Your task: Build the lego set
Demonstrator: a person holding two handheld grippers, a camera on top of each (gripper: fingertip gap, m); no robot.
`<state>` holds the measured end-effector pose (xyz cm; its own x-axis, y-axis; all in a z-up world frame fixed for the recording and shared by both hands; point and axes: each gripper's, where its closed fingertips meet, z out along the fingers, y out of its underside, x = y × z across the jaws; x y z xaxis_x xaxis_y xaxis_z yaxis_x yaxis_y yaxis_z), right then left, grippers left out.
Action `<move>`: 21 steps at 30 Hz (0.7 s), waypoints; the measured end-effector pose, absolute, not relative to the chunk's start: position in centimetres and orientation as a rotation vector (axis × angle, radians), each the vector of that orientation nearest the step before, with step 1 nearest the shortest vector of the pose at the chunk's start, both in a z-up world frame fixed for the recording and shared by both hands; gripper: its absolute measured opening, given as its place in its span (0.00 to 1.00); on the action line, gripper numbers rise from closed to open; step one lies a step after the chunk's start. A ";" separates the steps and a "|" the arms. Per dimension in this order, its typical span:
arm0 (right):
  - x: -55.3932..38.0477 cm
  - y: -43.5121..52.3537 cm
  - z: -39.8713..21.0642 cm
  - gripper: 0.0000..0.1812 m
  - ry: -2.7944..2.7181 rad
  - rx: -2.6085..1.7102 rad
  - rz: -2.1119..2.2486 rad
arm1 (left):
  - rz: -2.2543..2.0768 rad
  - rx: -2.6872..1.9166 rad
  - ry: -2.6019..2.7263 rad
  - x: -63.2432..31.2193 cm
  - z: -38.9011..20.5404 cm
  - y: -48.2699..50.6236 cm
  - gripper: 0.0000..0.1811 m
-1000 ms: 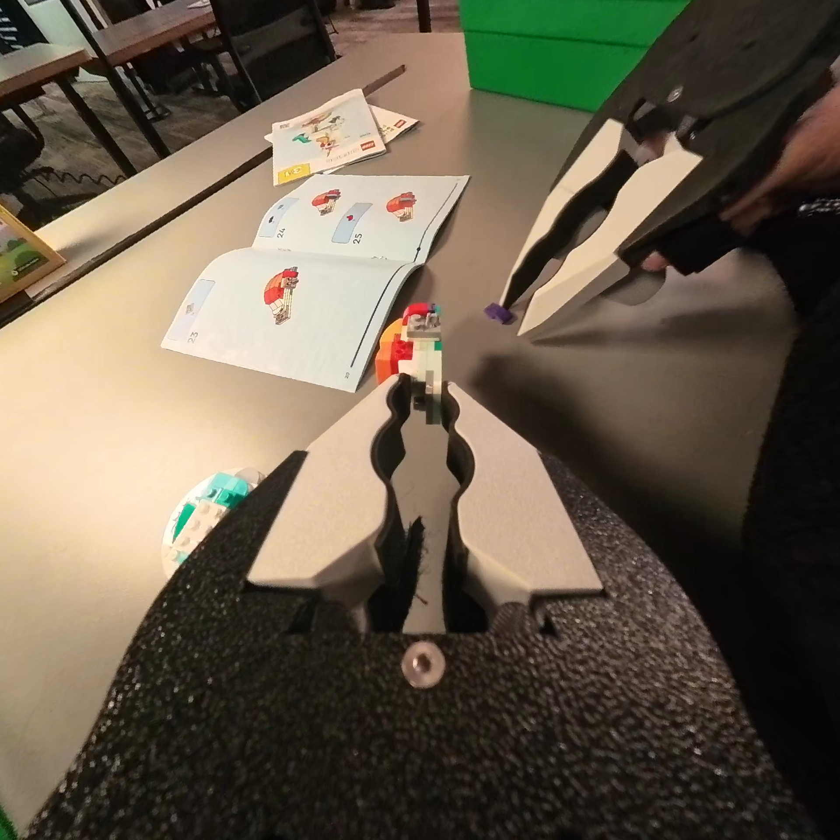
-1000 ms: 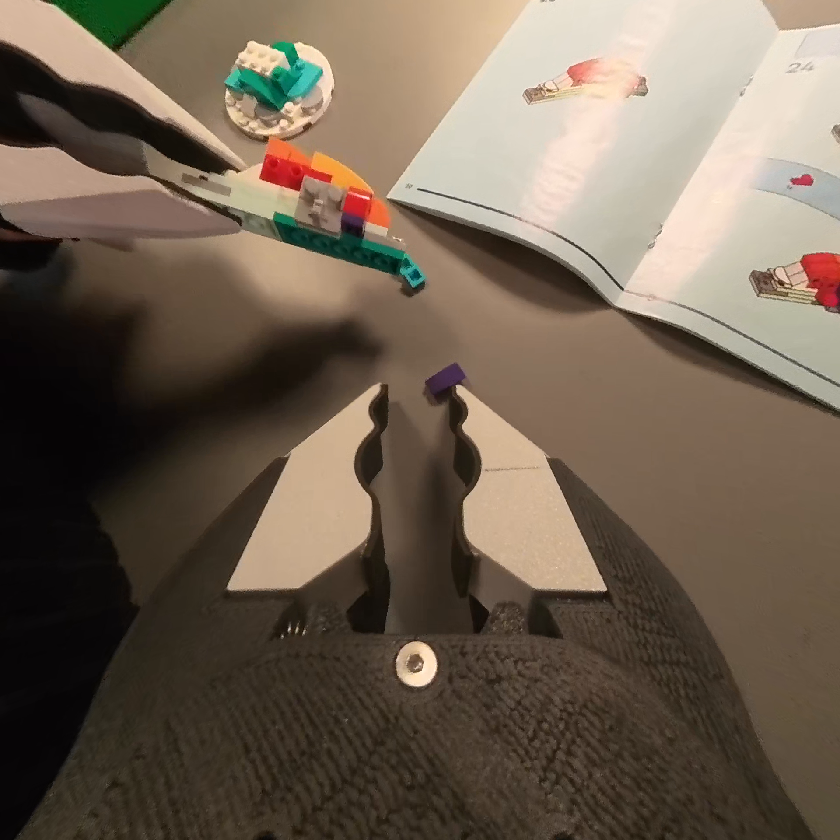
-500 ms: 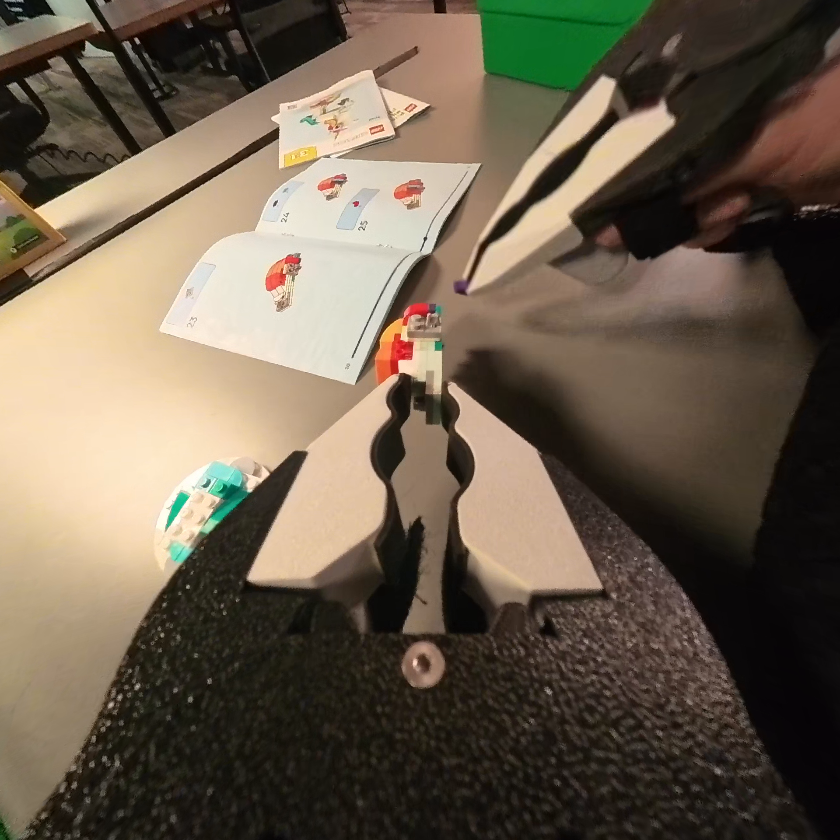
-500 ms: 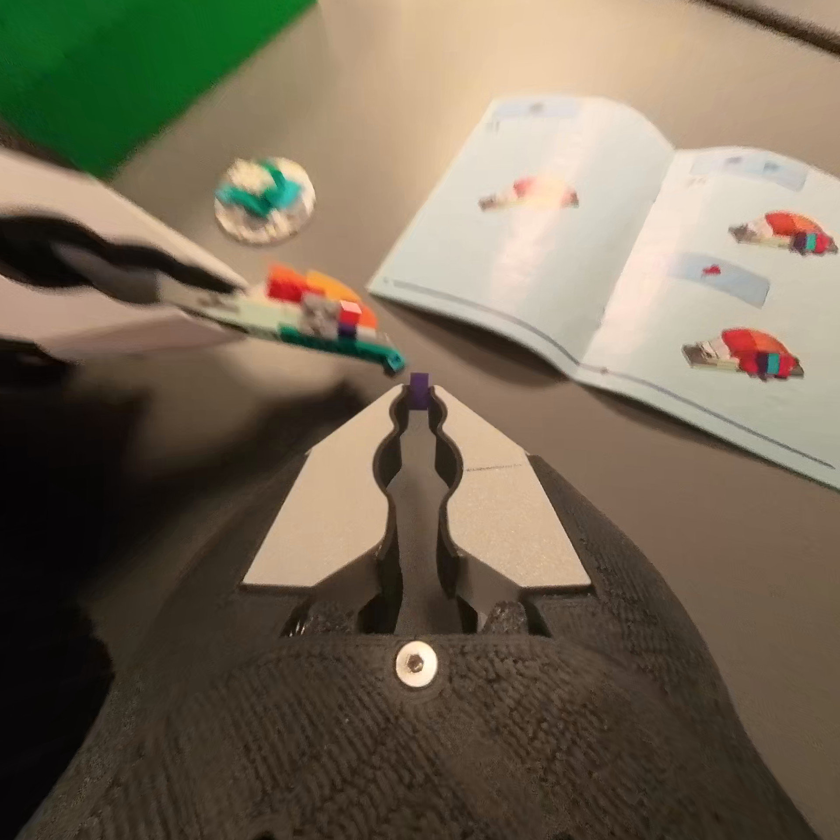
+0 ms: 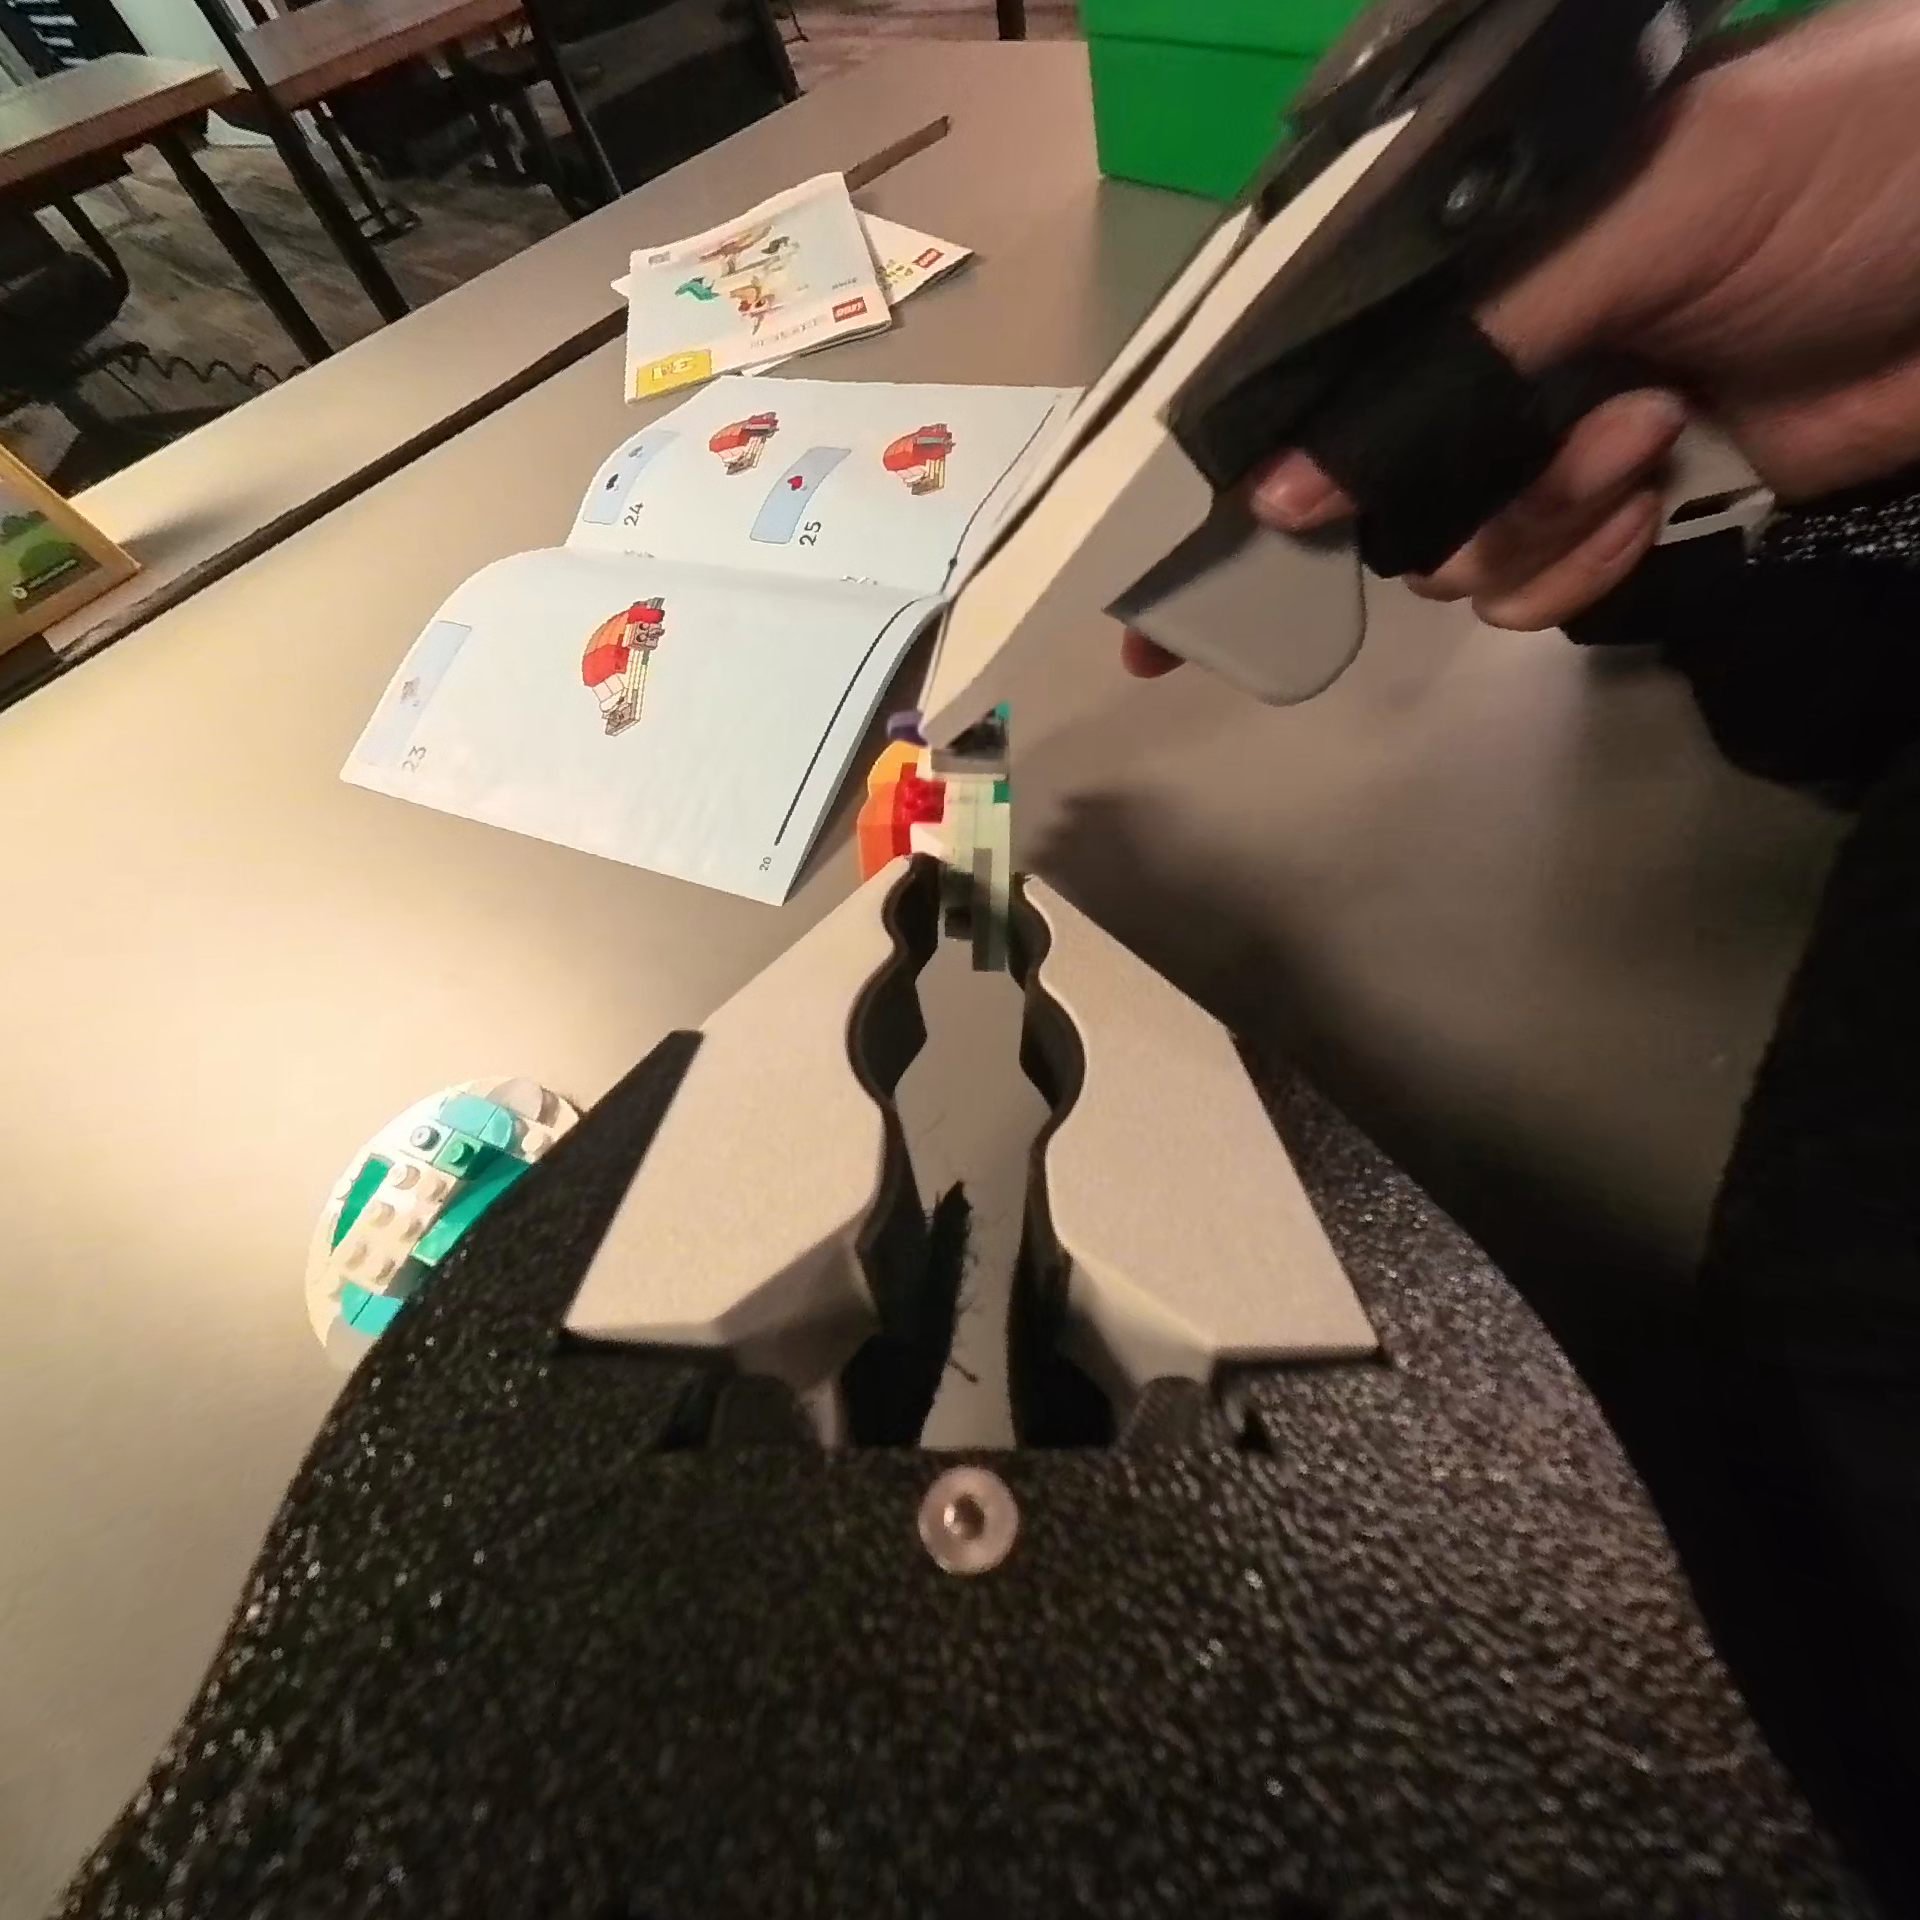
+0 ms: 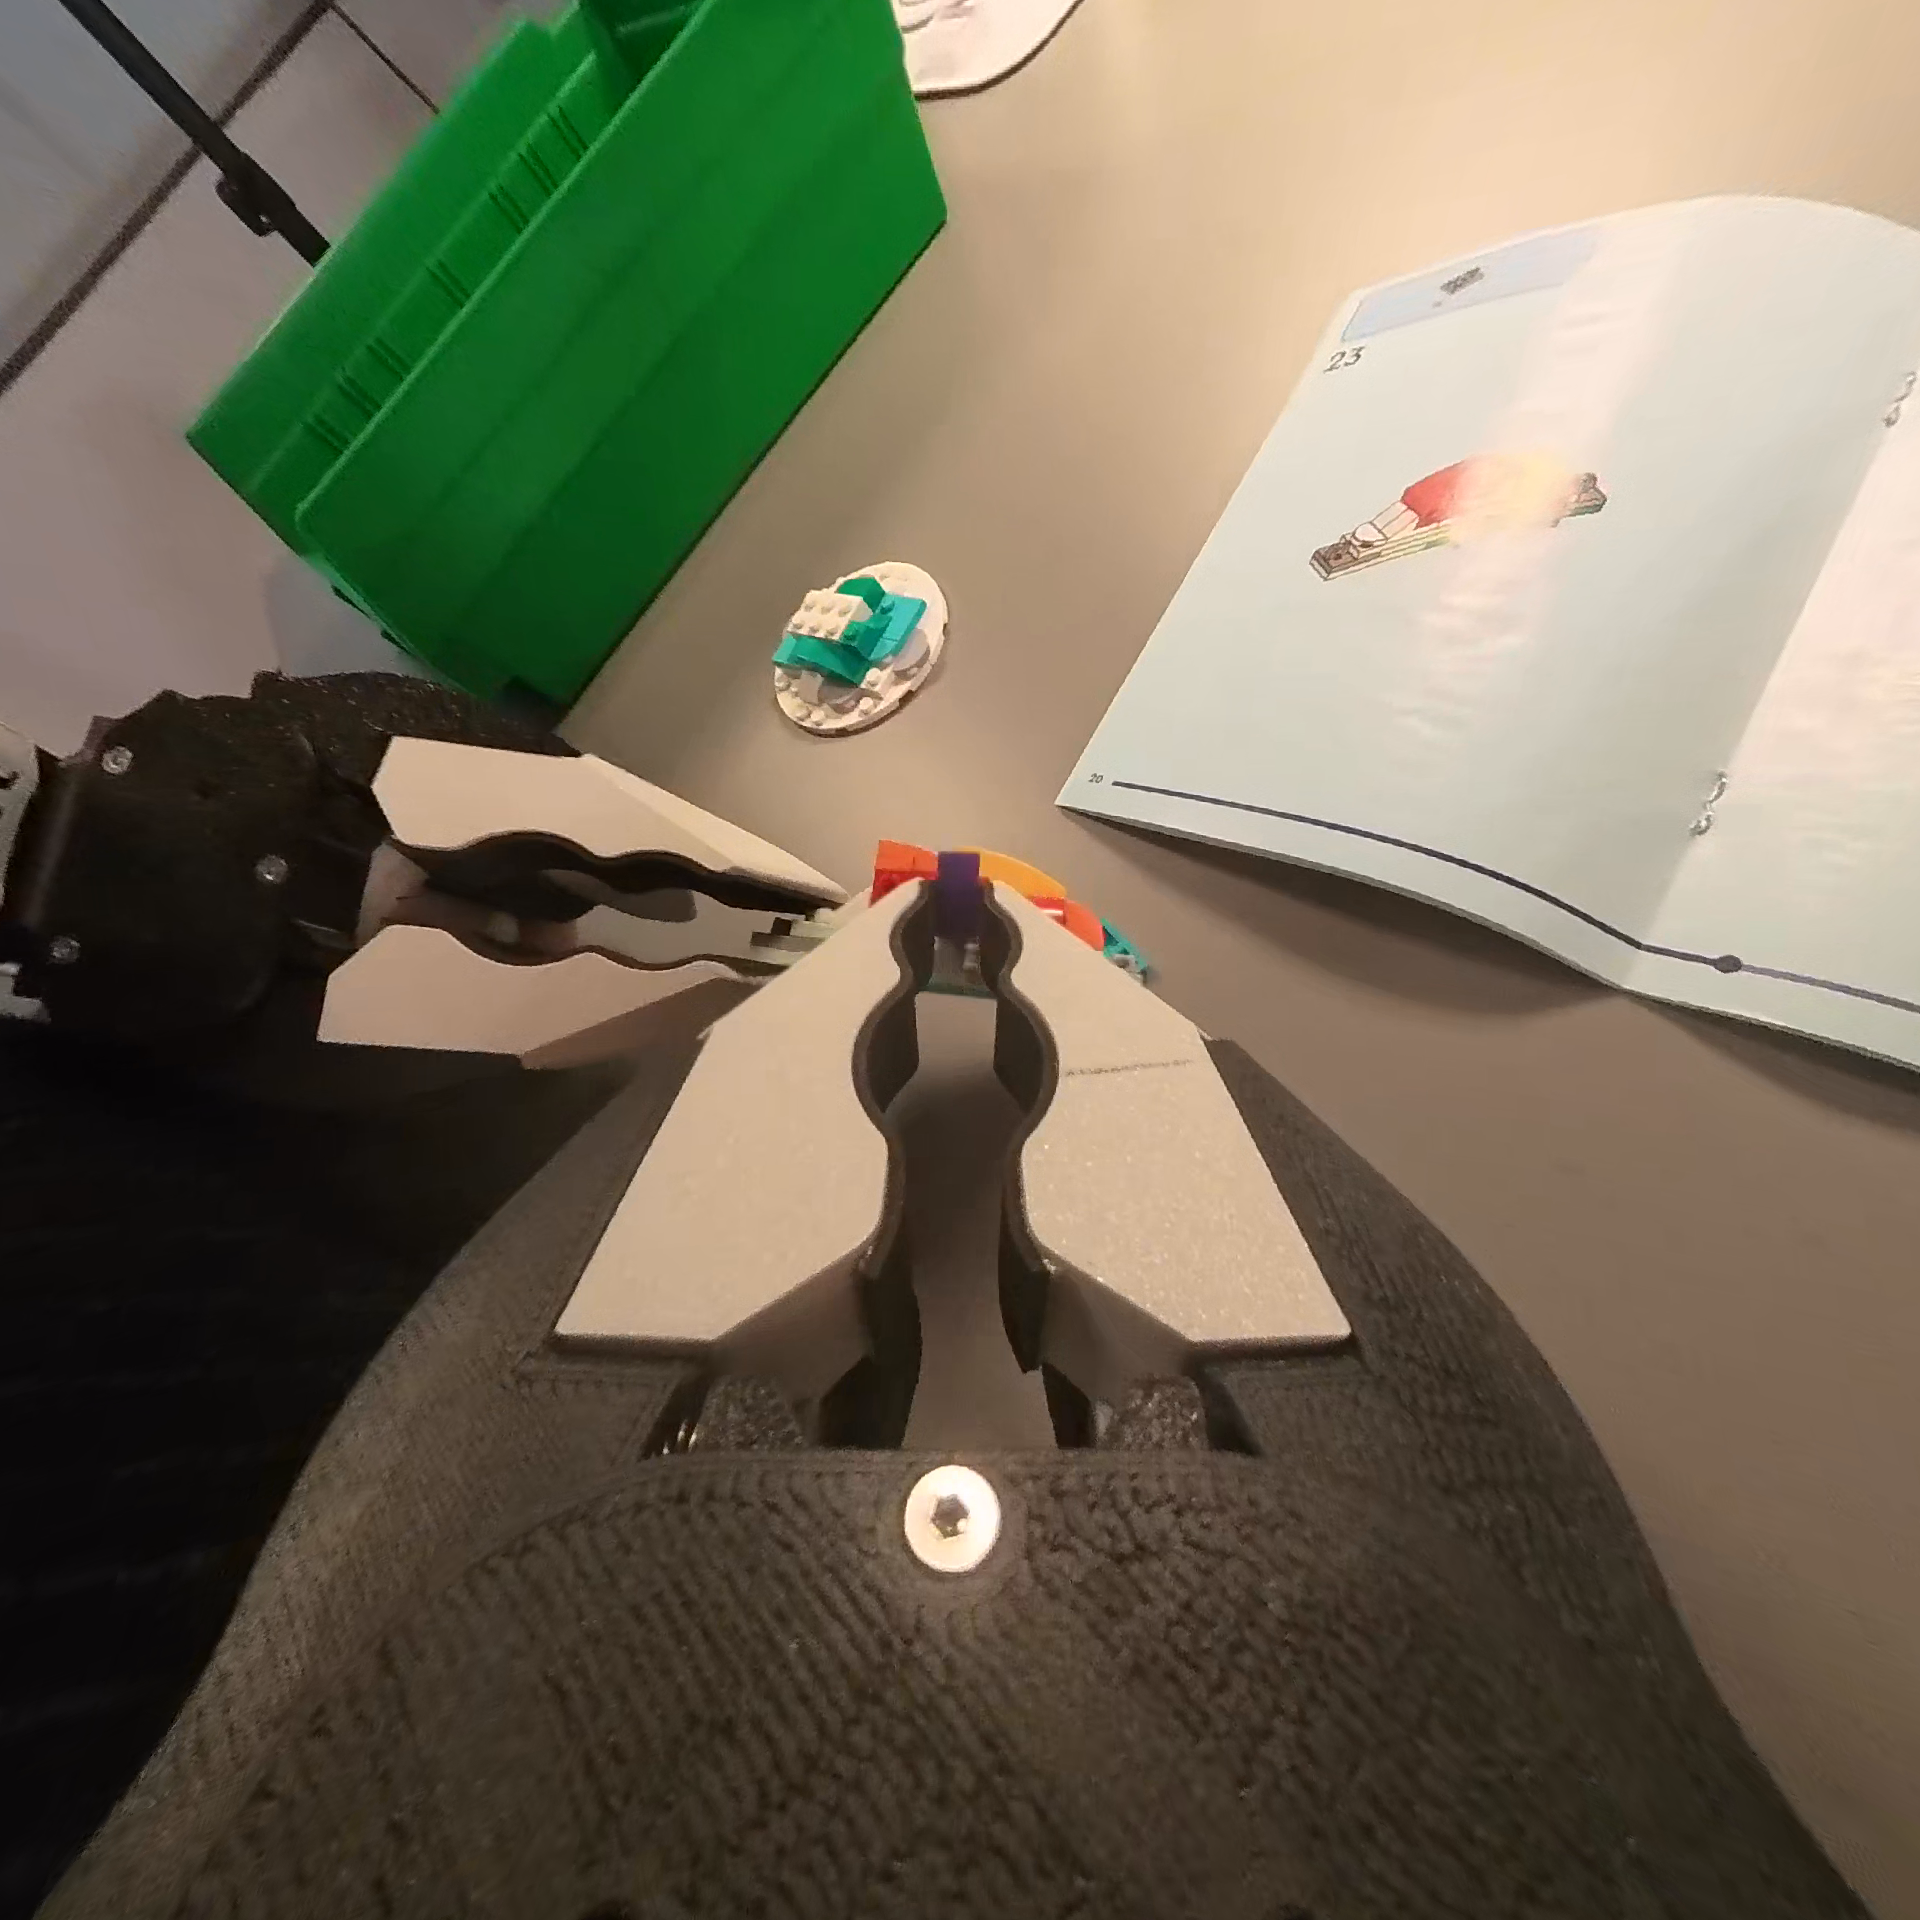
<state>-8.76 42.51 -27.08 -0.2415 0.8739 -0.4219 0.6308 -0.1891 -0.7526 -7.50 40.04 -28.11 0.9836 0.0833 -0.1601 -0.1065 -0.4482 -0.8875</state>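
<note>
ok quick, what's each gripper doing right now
Left gripper: shut on the multicoloured lego build.
Right gripper: shut on the small purple piece, at the build.

It looked like an office or meeting room: long grey tables [image 5: 260, 935], dark chairs [image 5: 665, 94] and carpeted floor behind.

My left hand-held gripper [image 5: 971, 894]: black grainy body, pale grey wedge fingers w/ wavy dark inner edges, silver hex screw at centre. Right hand-held gripper [image 6: 954, 906]: same build, ribbed black shell. Hand [image 5: 1704, 343] wears black finger cover, dark speckled sleeve.
</note>
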 end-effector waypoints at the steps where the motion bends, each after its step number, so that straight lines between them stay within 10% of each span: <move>1: -8.7 42.5 -27.2 0.03 -1.825 -1.747 1.382 | 0.215 -2.024 0.019 -7.5 -28.1 40.0 0.06; 21: -8.3 42.7 -27.7 0.03 -1.888 -1.734 1.180 | 0.374 -2.043 0.154 -7.0 -28.2 40.2 0.06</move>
